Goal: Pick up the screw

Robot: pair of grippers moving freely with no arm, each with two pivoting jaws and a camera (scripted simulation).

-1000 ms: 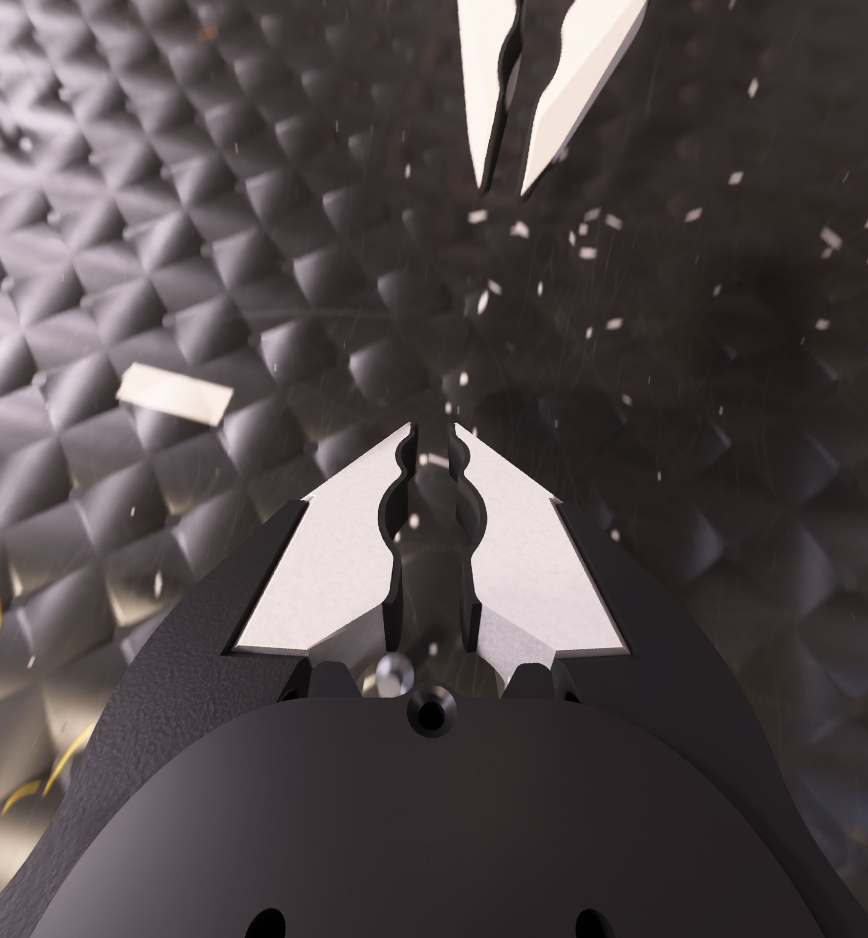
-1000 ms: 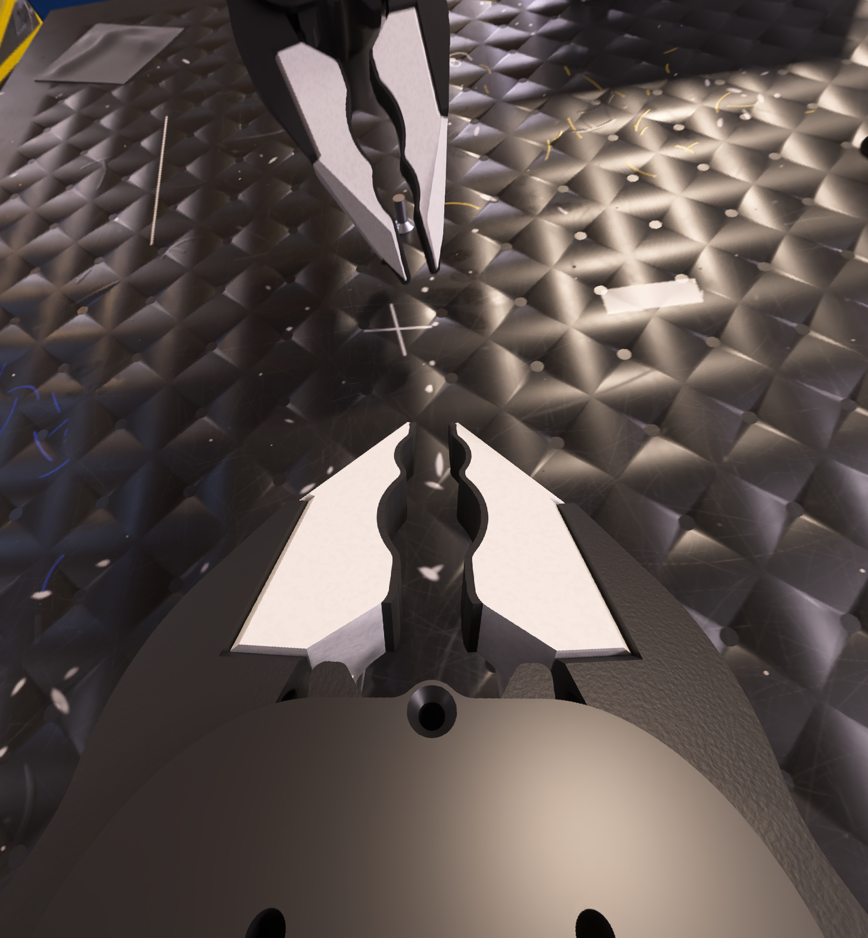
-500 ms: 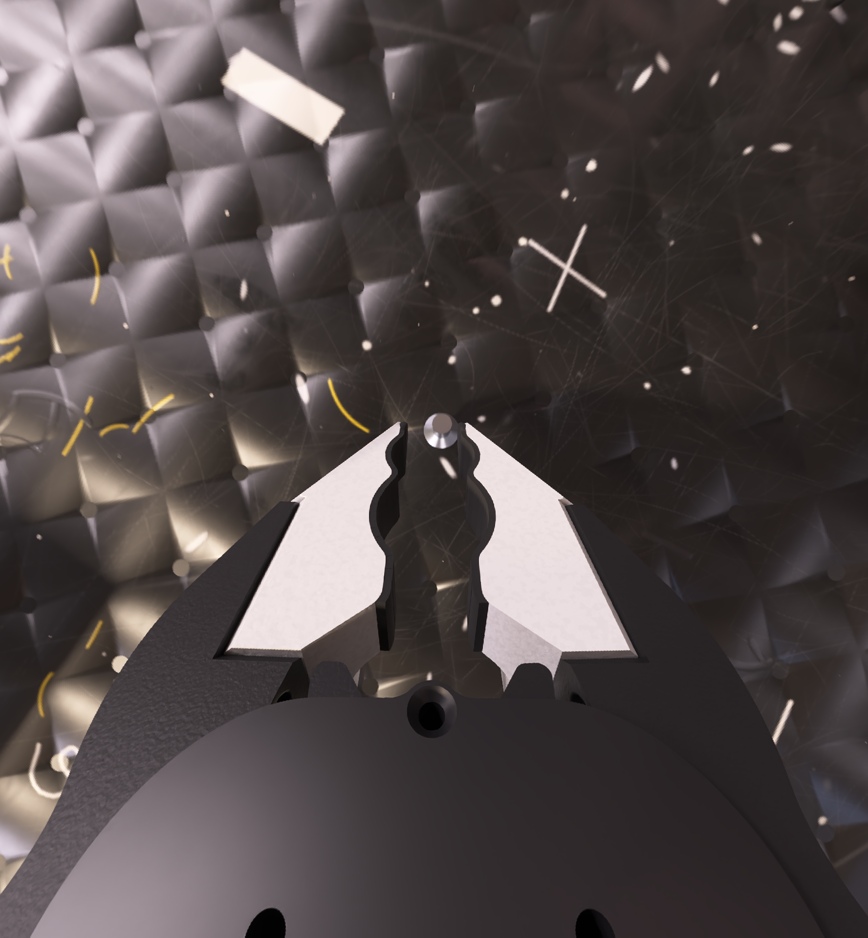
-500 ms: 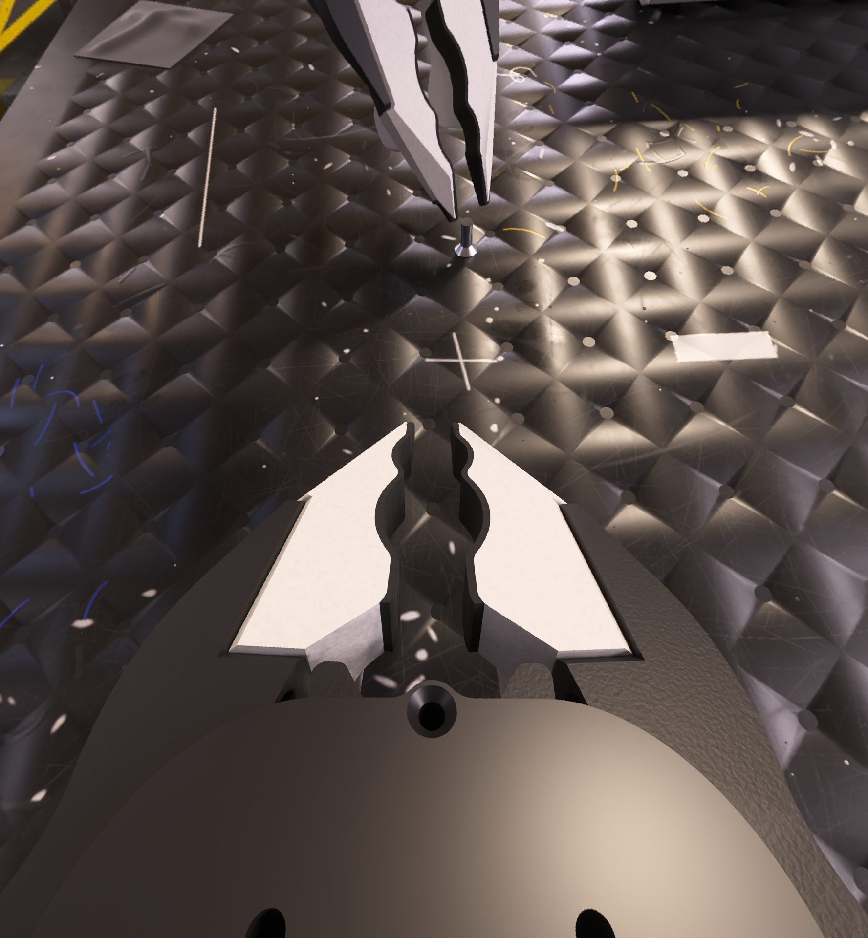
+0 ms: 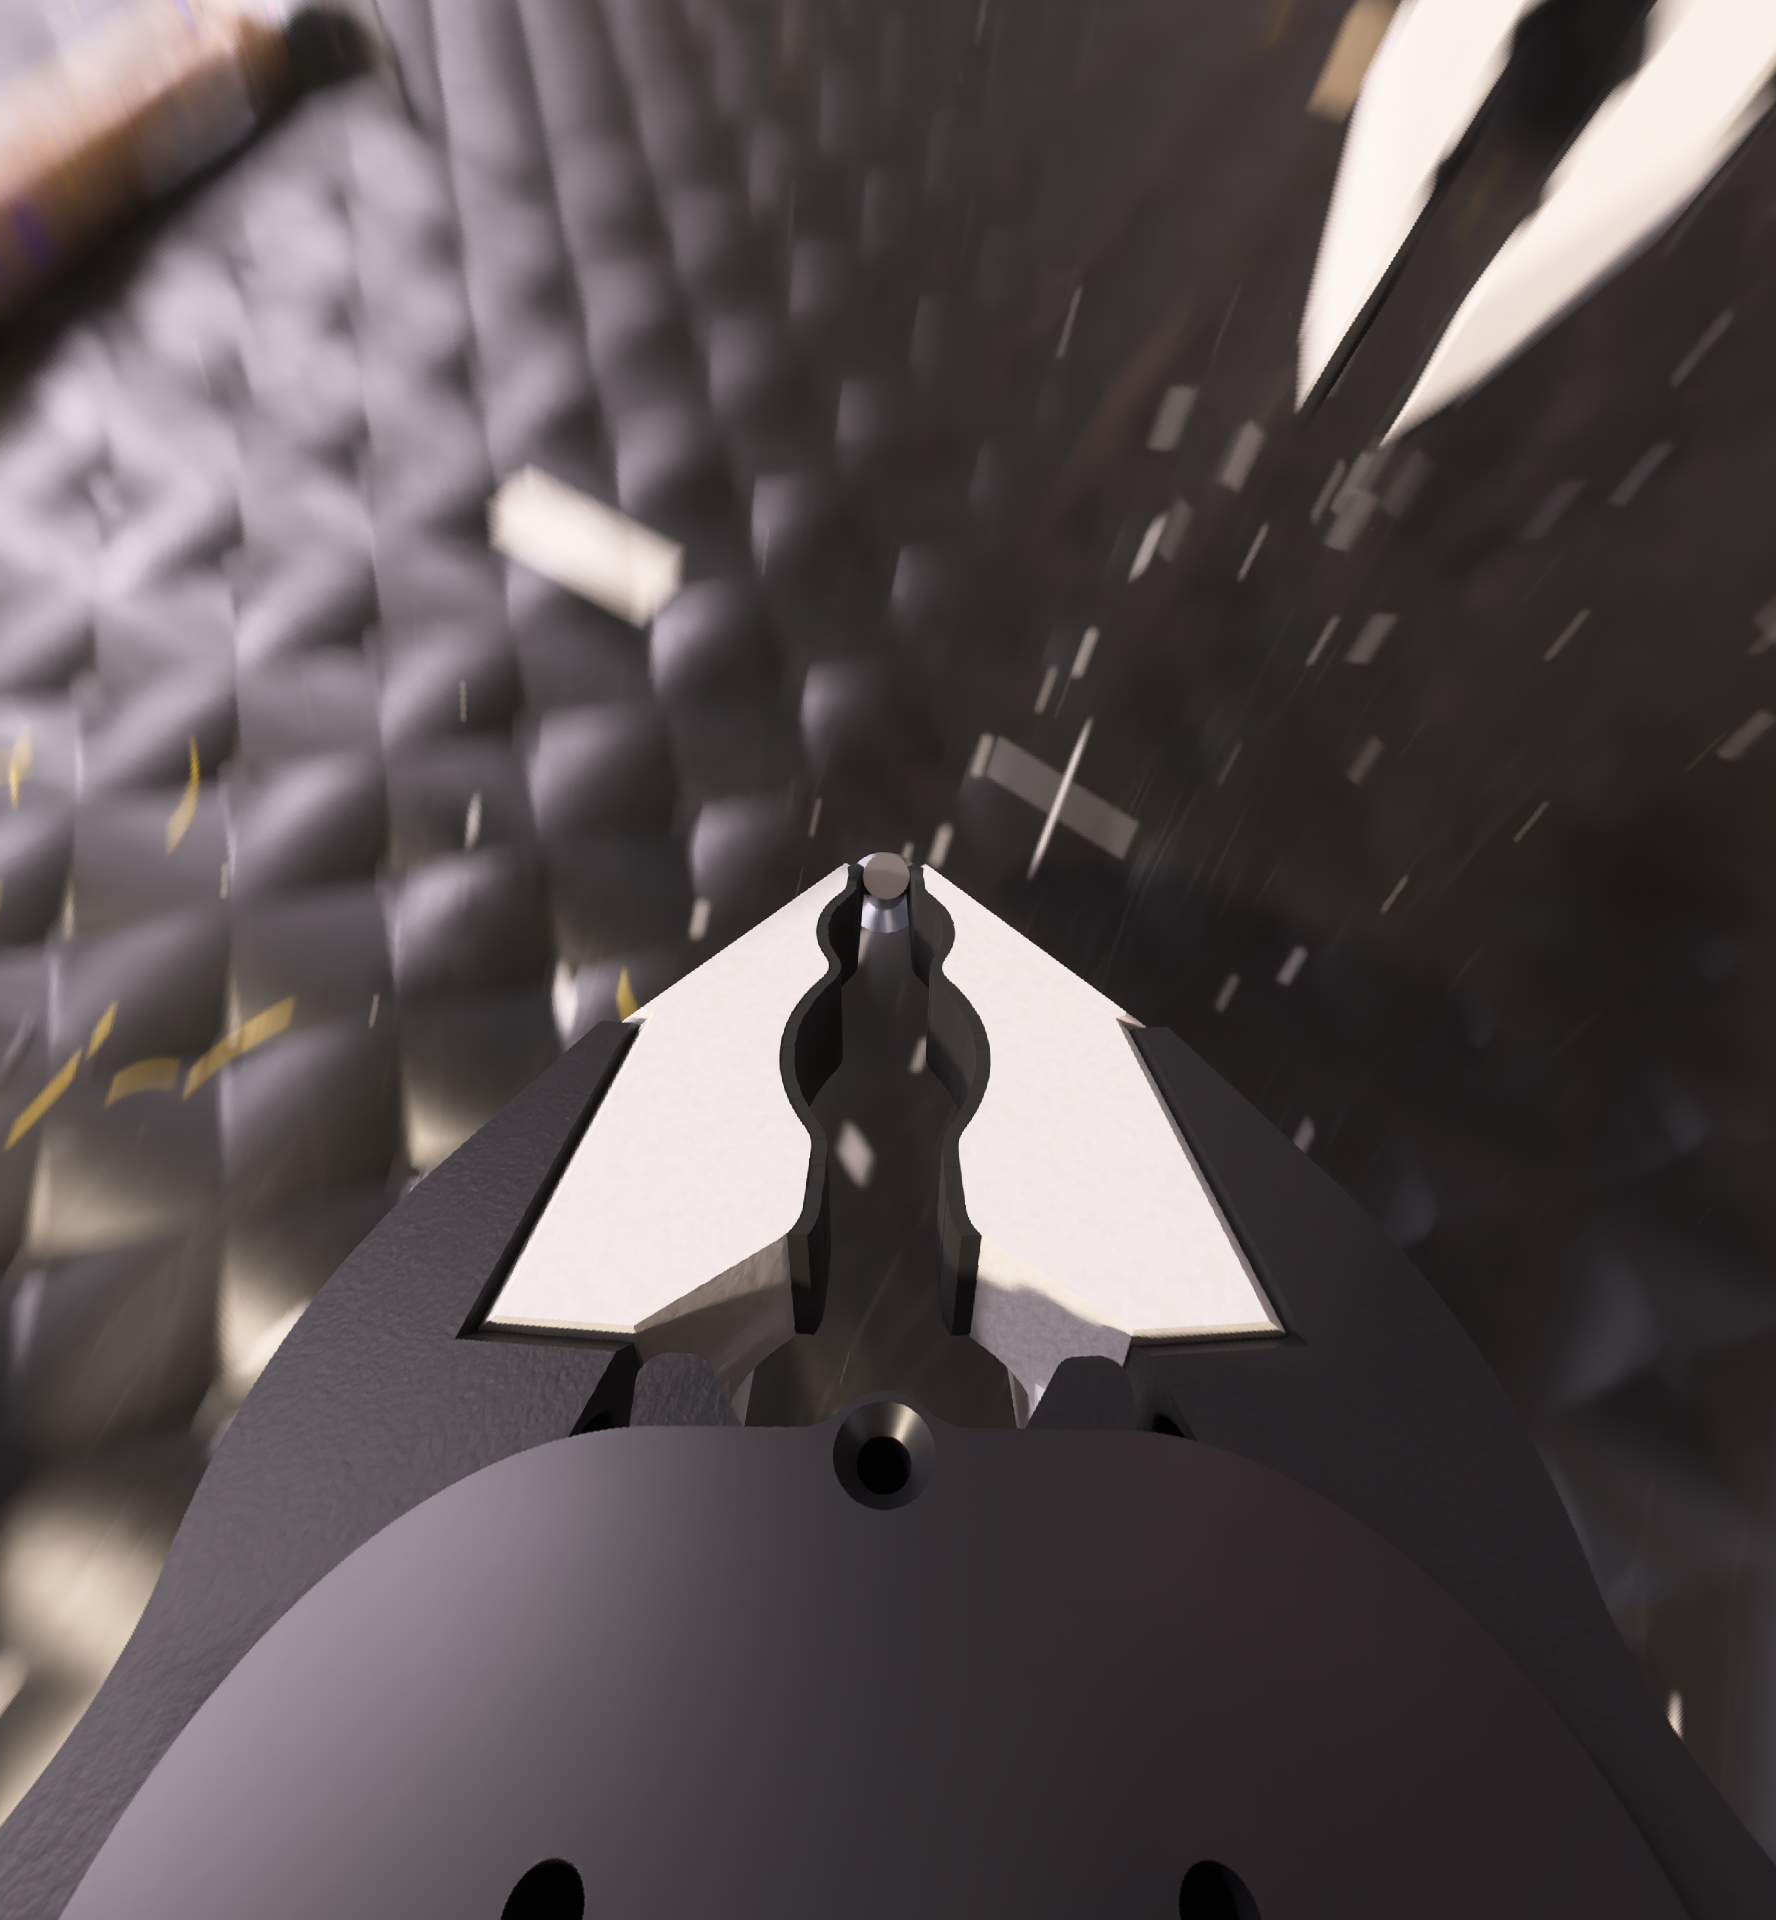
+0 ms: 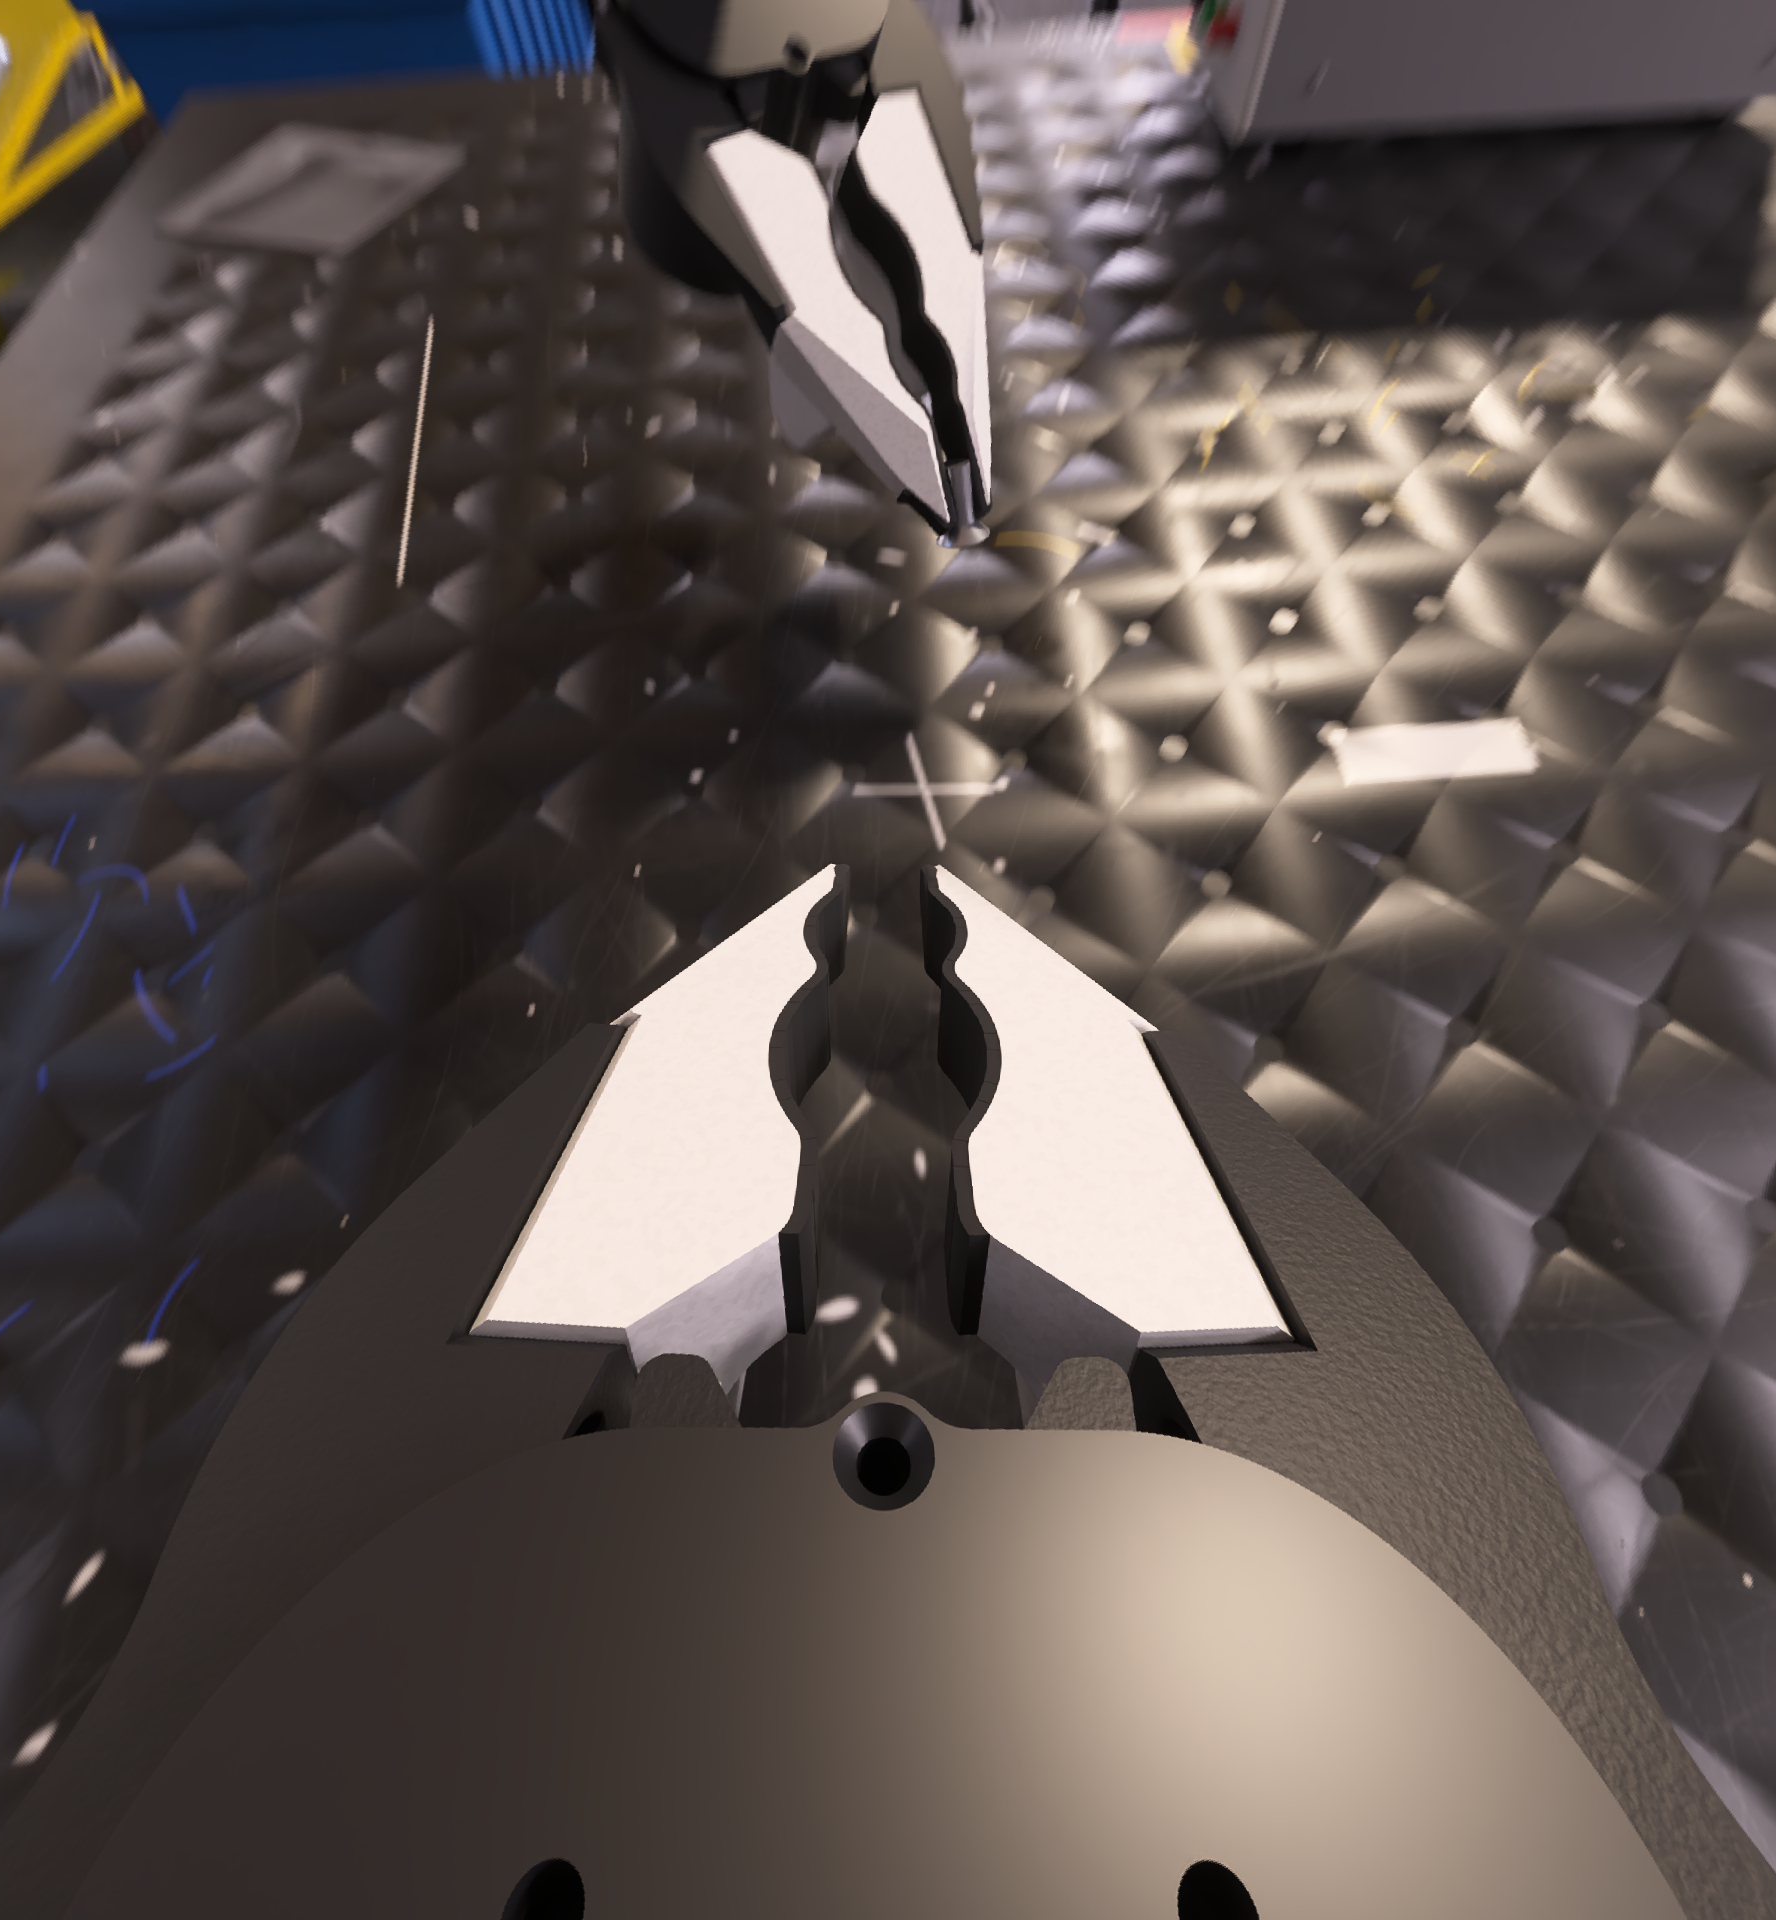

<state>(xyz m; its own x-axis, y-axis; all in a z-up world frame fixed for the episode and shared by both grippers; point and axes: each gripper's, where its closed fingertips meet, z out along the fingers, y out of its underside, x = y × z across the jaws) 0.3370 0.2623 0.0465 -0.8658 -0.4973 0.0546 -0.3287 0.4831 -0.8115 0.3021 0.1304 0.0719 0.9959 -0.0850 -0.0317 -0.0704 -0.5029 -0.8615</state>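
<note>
The small silver screw (image 5: pixel 884 883) is pinched head-down between the tips of my left gripper (image 5: pixel 886 878), which is shut on it. In the right wrist view the left gripper (image 6: pixel 951 499) hangs tilted over the embossed metal table (image 6: pixel 1486 1039) and holds the screw (image 6: pixel 965 509) close above the surface. My right gripper (image 6: pixel 884 883) has its jaws a narrow gap apart and is empty, lower and nearer than the screw. Its white fingers (image 5: pixel 1383 270) show at the top right of the blurred left wrist view.
A white tape strip (image 6: pixel 1429 750) lies to the right and a scratched cross mark (image 6: pixel 925 790) just ahead of my right tips. A thin rod (image 6: pixel 416 447), a flat grey plate (image 6: pixel 312 187) and a yellow bin (image 6: pixel 22 145) are far left. A brown handle (image 5: pixel 105 156) lies beyond.
The screw stood on the table under the left tips; now the left gripper grips it. The left gripper has swung and tilted fast, blurring its view.
</note>
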